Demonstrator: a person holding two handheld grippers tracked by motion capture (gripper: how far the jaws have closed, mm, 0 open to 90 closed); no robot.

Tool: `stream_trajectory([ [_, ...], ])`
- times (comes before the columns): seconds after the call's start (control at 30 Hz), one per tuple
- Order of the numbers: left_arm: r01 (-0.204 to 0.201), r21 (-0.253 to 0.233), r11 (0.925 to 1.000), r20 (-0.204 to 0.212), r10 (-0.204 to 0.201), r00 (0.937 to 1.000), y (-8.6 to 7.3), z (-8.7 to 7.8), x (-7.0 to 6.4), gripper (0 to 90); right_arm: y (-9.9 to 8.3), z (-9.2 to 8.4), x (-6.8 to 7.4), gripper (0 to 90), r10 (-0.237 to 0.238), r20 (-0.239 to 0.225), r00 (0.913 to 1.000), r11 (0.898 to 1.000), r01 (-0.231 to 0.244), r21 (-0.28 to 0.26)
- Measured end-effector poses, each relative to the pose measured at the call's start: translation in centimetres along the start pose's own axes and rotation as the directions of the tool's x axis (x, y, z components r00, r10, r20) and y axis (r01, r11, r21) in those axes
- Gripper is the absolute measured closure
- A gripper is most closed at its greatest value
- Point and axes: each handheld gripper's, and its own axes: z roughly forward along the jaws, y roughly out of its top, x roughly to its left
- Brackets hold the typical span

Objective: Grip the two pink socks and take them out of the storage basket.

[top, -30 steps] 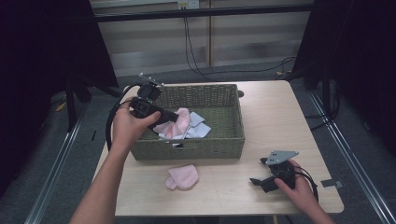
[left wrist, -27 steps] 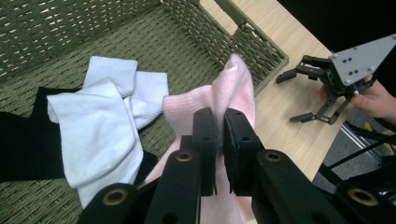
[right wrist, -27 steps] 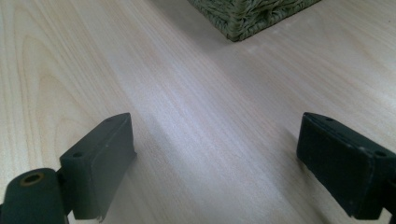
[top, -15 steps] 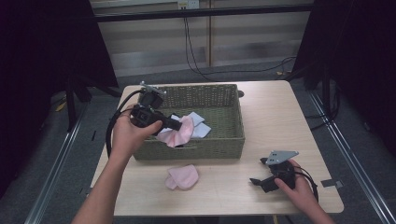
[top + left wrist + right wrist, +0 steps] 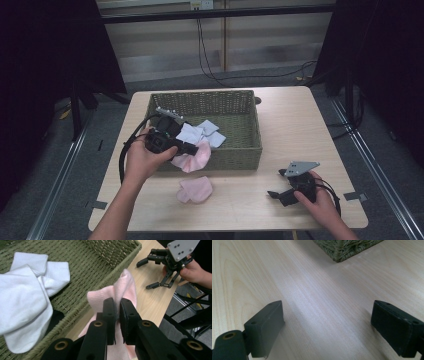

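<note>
Since a second ago, the pink sock (image 5: 196,156) has travelled with the left gripper (image 5: 192,149) from the middle of the basket (image 5: 250,150) to its near wall, and it now hangs draped across that wicker rim, part inside and part over the table (image 5: 280,115). In the left gripper view the two black jaws are pinched tight on a fold of the pink sock (image 5: 125,293), with knit fabric bunched between the pads and spilling out on both sides.

The sock looks light and limp; it will sag and swing from whatever point holds it, and it cannot be pushed, only pulled or carried. A pinch on a doubled fold near the middle, as here, seems a sound hold, since a single thin edge could slip out of the pads. The rough weave of the rim might snag the knit if it is dragged rather than lifted over.

A second pink sock (image 5: 196,190) lies flat on the table just in front of the basket, likely the mate of the one in hand. White socks (image 5: 200,134) rest on the basket floor beside the left gripper. The right gripper (image 5: 278,184) sits low on the table well to the right, its jaws spread wide over bare wood with nothing between them.
</note>
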Motion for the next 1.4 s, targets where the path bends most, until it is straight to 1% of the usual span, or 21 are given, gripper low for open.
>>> stream_trajectory([
  [0.03, -0.015, 0.014, 0.9998, 0.000, 0.015, 0.9999, -0.1, 0.1, 0.1, 83.1, 0.0, 0.0, 0.0, 10.5, 0.000, 0.000, 1.0000, 1.000, 0.000, 0.000],
  [0.13, -0.010, 0.026, 0.9996, 0.018, 0.010, 0.9998, -0.9, 0.8, 0.2, 82.8, 0.0, 0.0, 0.0, 10.5, -0.001, 0.000, 1.0000, 1.000, 0.001, 0.000],
  [0.2, -0.010, 0.029, 0.9995, 0.010, 0.010, 0.9999, -1.2, 1.1, 0.2, 82.0, 0.0, 0.0, 0.0, 10.5, -0.002, 0.000, 1.0000, 1.000, 0.002, -0.001],
  [0.27, -0.022, 0.039, 0.9990, 0.007, 0.022, 0.9997, -1.5, 1.4, 0.2, 77.1, 0.0, 0.0, 0.0, 10.5, -0.002, 0.000, 1.0000, 1.000, 0.002, 0.000],
  [0.33, -0.021, 0.033, 0.9992, 0.014, 0.021, 0.9997, -1.7, 1.6, 0.1, 71.0, 0.0, 0.0, 0.0, 10.5, -0.002, 0.000, 1.0000, 1.000, 0.002, 0.000],
  [0.4, -0.047, 0.057, 0.9973, 0.002, 0.047, 0.9989, -1.8, 1.6, 0.1, 65.0, 0.0, 0.0, 0.0, 10.5, -0.002, 0.000, 1.0000, 1.000, 0.002, 0.000],
  [0.43, -0.042, 0.054, 0.9977, 0.006, 0.041, 0.9991, -2.0, 1.7, 0.0, 65.0, 0.0, 0.0, 0.0, 10.5, -0.002, 0.000, 1.0000, 1.000, 0.002, 0.000],
  [0.5, -0.040, 0.057, 0.9976, -0.008, 0.041, 0.9991, -2.2, 1.7, -0.2, 62.0, 0.0, 0.0, 0.0, 10.4, -0.002, 0.000, 1.0000, 1.000, 0.002, 0.000],
  [0.53, -0.056, 0.074, 0.9957, -0.014, 0.057, 0.9983, -2.3, 1.7, 0.0, 60.5, 0.0, 0.0, 0.0, 10.4, -0.002, 0.000, 1.0000, 1.000, 0.002, 0.000],
  [0.57, -0.059, 0.076, 0.9954, -0.010, 0.060, 0.9981, -2.4, 1.7, 0.0, 59.6, 0.0, 0.0, 0.0, 10.4, -0.002, 0.000, 1.0000, 1.000, 0.002, 0.000],
  [0.6, -0.059, 0.089, 0.9942, -0.019, 0.061, 0.9979, -2.5, 1.7, 0.1, 59.0, 0.0, 0.0, 0.0, 10.5, -0.002, 0.000, 1.0000, 1.000, 0.002, 0.000],
  [0.63, -0.048, 0.088, 0.9950, -0.023, 0.050, 0.9985, -2.7, 1.7, 0.1, 58.0, 0.0, 0.0, 0.0, 10.4, -0.002, 0.000, 1.0000, 1.000, 0.002, 0.000],
  [0.7, -0.054, 0.100, 0.9935, -0.037, 0.058, 0.9976, -3.0, 1.7, 0.3, 55.2, 0.0, 0.0, 0.0, 10.4, -0.002, 0.000, 1.0000, 1.000, 0.002, 0.000],
  [0.77, -0.048, 0.103, 0.9936, -0.049, 0.053, 0.9974, -3.5, 1.8, 0.5, 54.2, 0.0, 0.0, 0.0, 10.4, -0.003, 0.000, 1.0000, 1.000, 0.003, 0.000],
  [0.8, -0.055, 0.111, 0.9923, -0.053, 0.061, 0.9967, -3.7, 1.8, 0.6, 53.5, 0.0, 0.0, 0.0, 10.4, -0.002, 0.000, 1.0000, 1.000, 0.002, 0.000],
  [0.97, -0.025, 0.120, 0.9925, -0.097, 0.037, 0.9946, -4.9, 2.0, 1.3, 50.8, 0.0, 0.0, 0.0, 10.5, -0.003, 0.000, 1.0000, 1.000, 0.003, 0.000],
  [1.07, -0.006, 0.105, 0.9945, -0.109, 0.018, 0.9939, -5.8, 2.0, 1.8, 50.4, 0.0, 0.0, 0.0, 10.5, -0.002, 0.000, 1.0000, 1.000, 0.002, 0.000],
  [1.1, -0.011, 0.112, 0.9936, -0.108, 0.023, 0.9939, -6.0, 1.9, 1.9, 49.8, 0.0, 0.0, 0.0, 10.4, -0.002, 0.000, 1.0000, 1.000, 0.002, 0.000],
  [1.2, 0.013, 0.111, 0.9937, -0.104, -0.001, 0.9946, -7.1, 2.1, 2.5, 49.2, 0.0, 0.0, 0.0, 10.4, -0.003, 0.000, 1.0000, 1.000, 0.003, 0.000],
  [1.27, 0.018, 0.113, 0.9935, -0.105, -0.006, 0.9945, -7.7, 2.2, 2.8, 48.9, 0.0, 0.0, 0.0, 10.4, -0.003, 0.000, 1.0000, 1.000, 0.003, 0.000],
  [1.4, 0.039, 0.087, 0.9954, -0.103, -0.030, 0.9943, -8.9, 2.2, 3.3, 47.7, 0.0, 0.0, 0.0, 10.4, -0.002, 0.001, 1.0000, 1.000, 0.002, 0.000],
])
